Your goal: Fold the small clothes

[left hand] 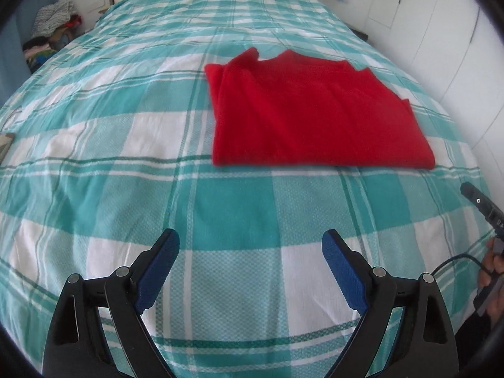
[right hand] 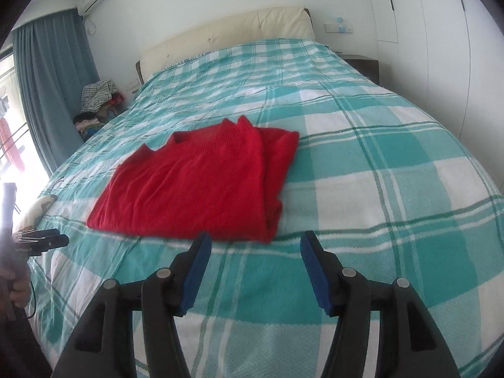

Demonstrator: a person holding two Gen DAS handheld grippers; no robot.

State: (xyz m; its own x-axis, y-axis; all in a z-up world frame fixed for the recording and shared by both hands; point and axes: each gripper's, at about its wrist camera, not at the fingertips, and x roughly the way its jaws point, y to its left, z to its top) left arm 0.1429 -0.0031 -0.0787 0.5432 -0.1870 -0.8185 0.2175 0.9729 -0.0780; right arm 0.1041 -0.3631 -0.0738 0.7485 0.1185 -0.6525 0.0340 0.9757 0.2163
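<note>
A red knitted sweater [left hand: 312, 110] lies folded flat on the bed, collar toward the headboard; it also shows in the right wrist view [right hand: 201, 182]. My left gripper [left hand: 250, 242] is open and empty, above the bedspread well short of the sweater's near hem. My right gripper [right hand: 255, 242] is open and empty, just in front of the sweater's near right corner, not touching it. The right gripper's body shows at the right edge of the left wrist view [left hand: 485, 211]. The left gripper's body shows at the left edge of the right wrist view [right hand: 41, 241].
The bed carries a teal and white checked bedspread [left hand: 157, 189], also in the right wrist view [right hand: 378, 189]. A cream headboard [right hand: 226, 34] is at the far end. A pile of clothes [right hand: 97, 97] sits by the blue curtain [right hand: 47, 88]. White wardrobe doors [right hand: 441, 47] stand on the right.
</note>
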